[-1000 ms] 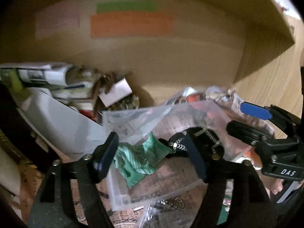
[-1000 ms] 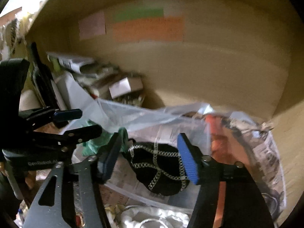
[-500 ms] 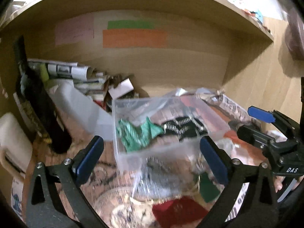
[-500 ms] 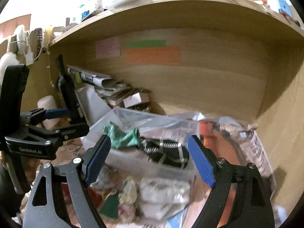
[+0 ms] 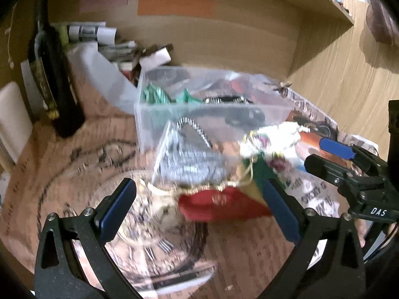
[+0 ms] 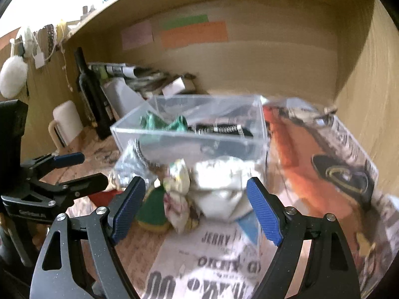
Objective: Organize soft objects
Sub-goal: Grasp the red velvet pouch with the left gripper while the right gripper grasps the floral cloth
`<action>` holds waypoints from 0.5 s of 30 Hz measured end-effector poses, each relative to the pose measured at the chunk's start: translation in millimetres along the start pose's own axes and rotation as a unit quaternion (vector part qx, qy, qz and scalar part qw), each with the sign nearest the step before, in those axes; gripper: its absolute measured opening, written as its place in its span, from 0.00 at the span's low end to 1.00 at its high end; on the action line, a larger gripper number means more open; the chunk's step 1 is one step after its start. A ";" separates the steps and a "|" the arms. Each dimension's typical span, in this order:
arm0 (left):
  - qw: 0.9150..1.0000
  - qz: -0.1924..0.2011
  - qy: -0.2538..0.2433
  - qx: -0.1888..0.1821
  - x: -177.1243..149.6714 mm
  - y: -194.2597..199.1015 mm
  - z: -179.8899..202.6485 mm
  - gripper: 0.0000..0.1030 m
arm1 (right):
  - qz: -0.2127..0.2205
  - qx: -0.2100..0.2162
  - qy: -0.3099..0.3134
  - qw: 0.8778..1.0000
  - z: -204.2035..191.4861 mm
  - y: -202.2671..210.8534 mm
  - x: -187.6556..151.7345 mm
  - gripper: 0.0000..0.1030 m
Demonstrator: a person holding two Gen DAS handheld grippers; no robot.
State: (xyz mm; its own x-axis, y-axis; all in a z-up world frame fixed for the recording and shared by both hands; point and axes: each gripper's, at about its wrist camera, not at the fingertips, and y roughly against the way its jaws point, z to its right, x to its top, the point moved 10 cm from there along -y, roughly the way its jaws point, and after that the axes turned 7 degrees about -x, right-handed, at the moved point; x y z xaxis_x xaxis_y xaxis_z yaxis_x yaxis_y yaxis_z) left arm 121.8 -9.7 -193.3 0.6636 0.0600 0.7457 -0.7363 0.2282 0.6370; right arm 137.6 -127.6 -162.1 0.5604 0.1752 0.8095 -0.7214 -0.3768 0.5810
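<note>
A wooden alcove frames the scene, its floor covered by printed paper. Far in the middle stands the clear plastic box, and a green cloth and a black patterned piece already lie inside it, so part of the sorting looks done. Just near the box, outside it, a loose pile waits: a grey knit item on the left, a white crumpled cloth on the right, a red piece nearest the left camera, and a small floral bundle between them. A dark bottle stands at the far left. The left gripper is spread wide and empty over the red piece; the right gripper is likewise spread, holding nothing, on either side of the floral bundle and white cloth. Roughly half appears left.
</note>
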 end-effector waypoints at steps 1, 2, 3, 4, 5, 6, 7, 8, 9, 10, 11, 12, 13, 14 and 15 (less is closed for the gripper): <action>1.000 -0.002 0.000 0.001 -3.8 -0.9 0.9 0.99 | -0.004 0.001 -0.001 1.000 -0.6 -1.1 -3.9 0.79; 1.000 -0.004 0.000 0.001 -8.4 -2.5 2.4 0.99 | -0.010 0.004 -0.002 1.000 -1.3 -3.2 -8.3 0.79; 1.000 -0.006 0.001 0.000 -11.3 -3.9 4.2 0.99 | -0.014 0.005 -0.004 1.000 -2.0 -4.4 -11.6 0.79; 1.000 -0.008 0.002 -0.004 -14.1 -5.6 5.9 0.99 | -0.017 0.006 -0.005 1.000 -2.8 -6.3 -14.5 0.78; 1.000 -0.014 0.003 -0.011 -18.2 -8.5 8.0 0.99 | -0.020 0.007 -0.005 1.000 -3.2 -8.4 -16.4 0.76; 1.000 -0.018 0.004 -0.014 -20.4 -11.0 9.2 0.99 | -0.023 0.008 -0.006 1.000 -3.6 -9.7 -18.2 0.70; 1.000 -0.022 0.004 -0.014 -23.2 -14.6 10.2 1.00 | -0.027 0.011 -0.006 1.000 -4.8 -12.1 -19.2 0.65; 1.000 -0.024 0.003 -0.011 -24.3 -17.3 10.2 0.99 | -0.029 0.014 -0.006 0.999 -5.6 -14.0 -19.6 0.62; 1.000 -0.025 0.002 -0.008 -25.3 -19.9 9.6 0.99 | -0.031 0.015 -0.006 0.999 -6.6 -16.7 -19.5 0.57; 1.000 -0.026 0.002 -0.005 -26.3 -23.2 8.3 1.00 | -0.033 0.017 -0.005 0.999 -8.4 -18.5 -19.5 0.53; 1.000 -0.028 0.002 -0.004 -26.9 -27.5 6.5 0.99 | -0.038 0.021 -0.003 0.999 -10.4 -20.7 -20.2 0.52; 0.999 -0.032 0.003 -0.002 -28.5 -31.3 5.1 1.00 | -0.040 0.023 -0.003 0.999 -11.6 -23.2 -20.3 0.49; 0.999 -0.041 0.006 -0.001 -31.3 -36.8 2.6 1.00 | -0.043 0.026 -0.003 0.999 -12.8 -26.1 -20.3 0.48; 0.999 -0.043 0.007 0.000 -33.4 -39.7 0.9 0.99 | -0.047 0.028 -0.003 0.999 -14.2 -29.0 -20.1 0.47; 0.999 -0.038 0.003 0.005 -33.3 -39.9 0.2 0.99 | -0.048 0.030 -0.004 0.998 -15.1 -31.3 -19.8 0.46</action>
State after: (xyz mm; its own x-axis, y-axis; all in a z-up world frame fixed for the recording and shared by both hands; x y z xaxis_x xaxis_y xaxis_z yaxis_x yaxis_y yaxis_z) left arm 129.1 -21.0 -243.4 0.7187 0.0485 0.6936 -0.6846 0.2236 0.6937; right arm 143.0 -105.5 -195.0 0.6294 0.2066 0.7491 -0.6382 -0.4124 0.6501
